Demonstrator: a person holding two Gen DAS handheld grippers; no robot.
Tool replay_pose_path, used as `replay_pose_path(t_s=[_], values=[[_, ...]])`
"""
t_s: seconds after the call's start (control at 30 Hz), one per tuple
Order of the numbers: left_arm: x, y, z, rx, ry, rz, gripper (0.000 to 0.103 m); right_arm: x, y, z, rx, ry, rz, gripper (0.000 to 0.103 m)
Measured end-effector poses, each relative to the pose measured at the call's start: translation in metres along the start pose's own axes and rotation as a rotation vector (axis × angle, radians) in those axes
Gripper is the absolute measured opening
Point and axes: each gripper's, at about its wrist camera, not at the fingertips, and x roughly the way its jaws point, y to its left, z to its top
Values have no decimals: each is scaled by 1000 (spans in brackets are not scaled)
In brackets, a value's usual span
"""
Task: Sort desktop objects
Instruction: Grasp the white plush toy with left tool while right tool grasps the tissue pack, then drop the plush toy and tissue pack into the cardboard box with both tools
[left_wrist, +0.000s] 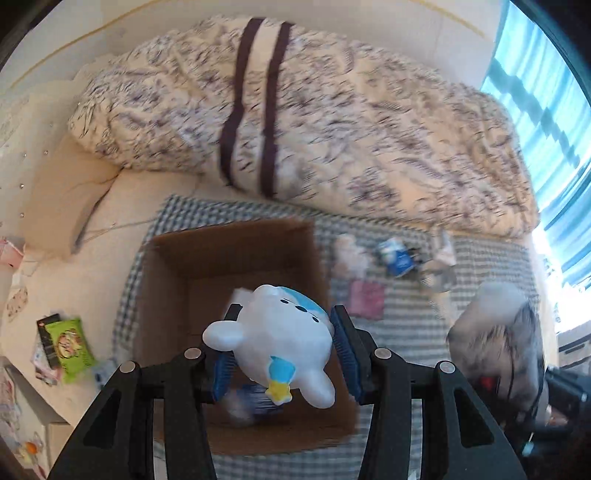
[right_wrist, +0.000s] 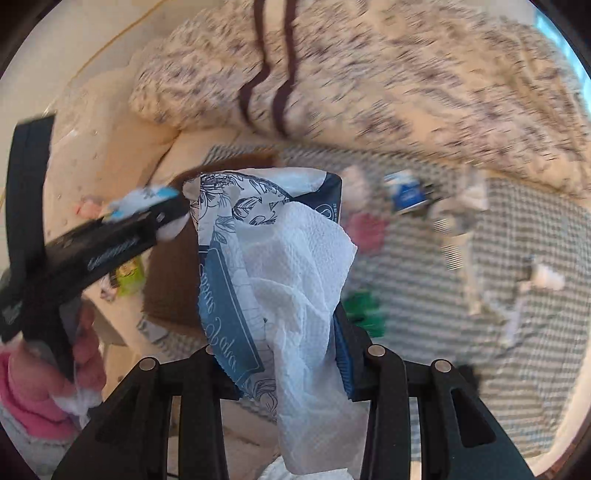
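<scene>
My left gripper (left_wrist: 286, 314) is shut on a white soft toy (left_wrist: 280, 332) with blue and yellow patches, held over an open cardboard box (left_wrist: 236, 254). A blue-and-white item (left_wrist: 255, 400) lies blurred on the box floor. In the right wrist view the left gripper (right_wrist: 173, 214) comes in from the left with the toy (right_wrist: 140, 199) at its tip. My right gripper (right_wrist: 277, 332) is shut on a blue-and-white floral tissue pack (right_wrist: 225, 295). A white tissue (right_wrist: 303, 280) hangs out of the pack and covers the left finger.
The box stands on a grey checked cloth (left_wrist: 406, 332) on a bed. A blue-white packet (left_wrist: 395, 256), a pink item (left_wrist: 367, 299) and a green object (right_wrist: 365, 310) lie on the cloth. A patterned duvet (left_wrist: 332, 129) lies behind. A green snack packet (left_wrist: 70, 343) lies at the left.
</scene>
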Motion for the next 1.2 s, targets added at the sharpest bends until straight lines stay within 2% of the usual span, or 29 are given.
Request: replay_pose_path(t_s=[0.1,0.2,0.27,0.3,0.33,0.37,0.4,0.43,0.5,0.8,1.0,1.2], values=[[20,26,-2,23,35,34,49,33,29,-1,-3,42,16,36],[36,45,-7,30,56,19,49,67,48,-2,-14,90,0,37],[47,54,-8,34,67,20,51,80,56,-1,-15,106,12,43],[51,57,-7,37,75,16,60,85,58,0,-18,113,19,50],[57,59,-7,40,98,13,88,88,61,-1,-26,119,20,60],[62,60,-5,41,126,19,101,89,64,-1,-40,117,-5,64],[66,61,-4,44,139,27,103,90,66,0,-52,112,-43,72],[67,62,-3,48,136,28,103,91,68,0,-56,114,-61,73],[70,63,1,46,141,36,103,90,68,1,-78,127,-36,73],[65,44,10,55,136,5,103,59,33,-2,31,49,-41,74],[44,-9,20,106,92,-35,103,13,-25,-22,121,-38,-79,74],[29,-85,23,139,59,-69,103,-38,-111,-53,243,-99,-126,74]])
